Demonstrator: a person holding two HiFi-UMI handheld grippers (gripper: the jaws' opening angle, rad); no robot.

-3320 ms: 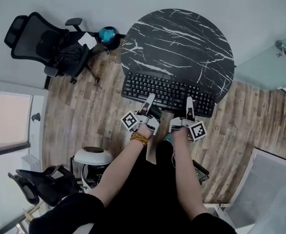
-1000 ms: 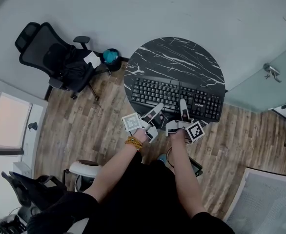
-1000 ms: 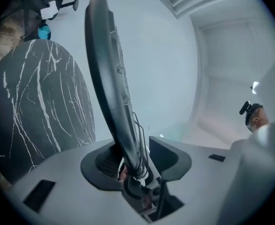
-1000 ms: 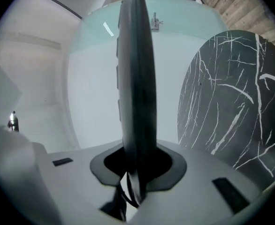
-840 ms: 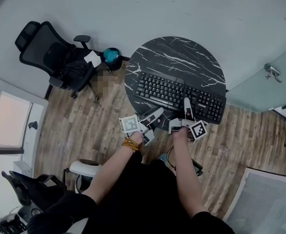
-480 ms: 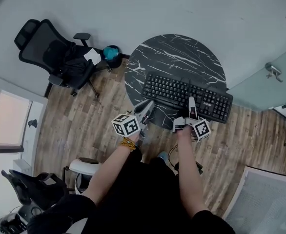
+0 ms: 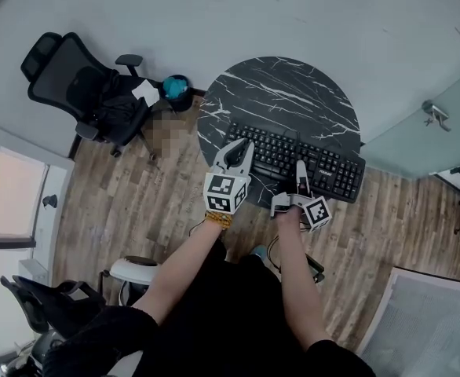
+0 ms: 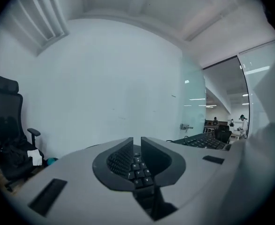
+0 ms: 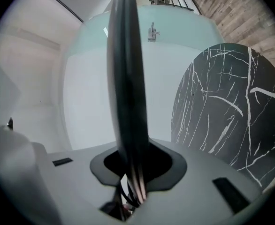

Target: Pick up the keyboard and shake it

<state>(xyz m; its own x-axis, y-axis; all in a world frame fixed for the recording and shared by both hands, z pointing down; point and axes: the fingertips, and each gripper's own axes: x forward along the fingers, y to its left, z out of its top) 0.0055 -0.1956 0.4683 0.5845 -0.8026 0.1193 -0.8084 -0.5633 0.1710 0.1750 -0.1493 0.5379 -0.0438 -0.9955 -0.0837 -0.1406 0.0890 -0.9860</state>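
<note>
- Head view, count: one keyboard [image 7: 312, 163], one round marble table [image 7: 285, 93], two grippers. The left gripper [image 7: 238, 148] has its jaw tips over the keyboard's left end. The right gripper [image 7: 300, 170] has its jaws on the keyboard's near edge.
- Left gripper view: jaws have just been closing and stand nearly together, with a thin slit between. Keyboard keys [image 8: 138, 165] show low in that slit, beneath the jaws; contact cannot be told. The rest of the keyboard stretches off right of the jaws.
- Right gripper view: jaws pinch the keyboard [image 9: 126, 78], which rises from between them as a dark slab, edge-on. The table [image 9: 231, 116] lies right of the jaws, apart from the keyboard.
</note>
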